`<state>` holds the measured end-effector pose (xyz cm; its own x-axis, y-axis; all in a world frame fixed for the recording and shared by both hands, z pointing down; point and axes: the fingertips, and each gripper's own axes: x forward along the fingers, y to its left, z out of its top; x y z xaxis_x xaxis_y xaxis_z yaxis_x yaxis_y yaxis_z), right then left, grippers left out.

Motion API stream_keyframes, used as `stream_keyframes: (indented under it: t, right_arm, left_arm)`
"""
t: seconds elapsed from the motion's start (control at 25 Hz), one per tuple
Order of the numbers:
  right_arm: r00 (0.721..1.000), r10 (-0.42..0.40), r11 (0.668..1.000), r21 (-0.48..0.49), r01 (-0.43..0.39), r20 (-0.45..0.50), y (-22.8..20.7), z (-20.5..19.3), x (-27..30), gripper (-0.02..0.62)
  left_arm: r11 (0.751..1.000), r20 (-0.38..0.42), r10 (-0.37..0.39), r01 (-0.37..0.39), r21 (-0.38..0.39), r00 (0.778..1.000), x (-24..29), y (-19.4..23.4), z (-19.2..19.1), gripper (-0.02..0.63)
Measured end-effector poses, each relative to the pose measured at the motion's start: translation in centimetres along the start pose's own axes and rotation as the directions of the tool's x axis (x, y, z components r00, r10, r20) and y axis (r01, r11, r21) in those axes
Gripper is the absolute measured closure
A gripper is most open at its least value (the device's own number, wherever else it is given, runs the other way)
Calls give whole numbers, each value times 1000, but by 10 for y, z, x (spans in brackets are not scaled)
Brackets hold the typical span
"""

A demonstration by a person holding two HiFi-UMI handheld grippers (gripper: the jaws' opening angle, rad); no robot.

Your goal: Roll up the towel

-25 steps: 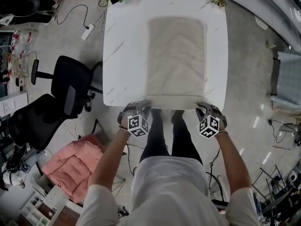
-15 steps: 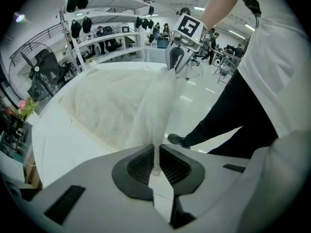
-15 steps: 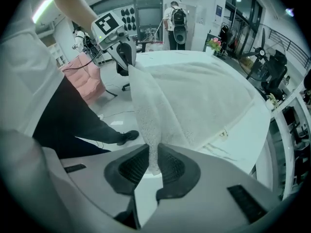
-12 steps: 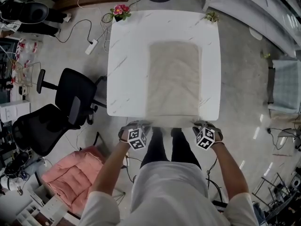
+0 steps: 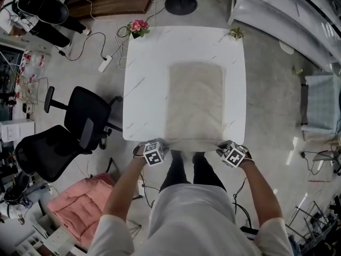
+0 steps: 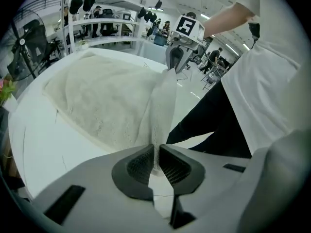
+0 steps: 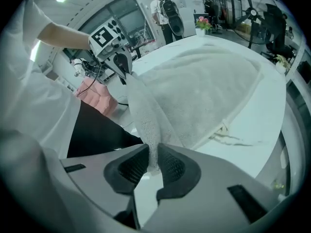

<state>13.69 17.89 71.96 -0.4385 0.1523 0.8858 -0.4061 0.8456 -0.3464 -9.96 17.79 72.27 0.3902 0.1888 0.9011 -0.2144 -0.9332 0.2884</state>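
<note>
A beige towel (image 5: 195,100) lies flat on the white marbled table (image 5: 144,89), long side running away from me. My left gripper (image 5: 161,144) is shut on the towel's near left corner at the table's front edge. My right gripper (image 5: 221,145) is shut on the near right corner. In the left gripper view the pads (image 6: 141,163) pinch a thin fold of towel (image 6: 107,93) that rises towards the right gripper (image 6: 174,62). In the right gripper view the towel (image 7: 194,89) stands up between the pads (image 7: 173,166). Both sets of jaws have just been closing on the cloth, and the right has eased slightly.
A pot of pink flowers (image 5: 137,26) and a small plant (image 5: 236,33) stand at the table's far corners. Two black office chairs (image 5: 80,116) and a pink cushion (image 5: 80,207) are on the floor to the left. A round stand base (image 5: 180,4) sits beyond the table.
Both grippers have closed on the towel's near corners and lifted that edge a little off the table. The head view has pulled back, so the table looks smaller.
</note>
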Motion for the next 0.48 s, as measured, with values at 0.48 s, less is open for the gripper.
stream_keyframes:
  t: [0.48]
  right_arm:
    - [1000, -17, 998, 53, 16, 19, -57, 28, -10, 508]
  left_arm:
    - [997, 20, 32, -31, -65, 999, -9, 55, 20, 537]
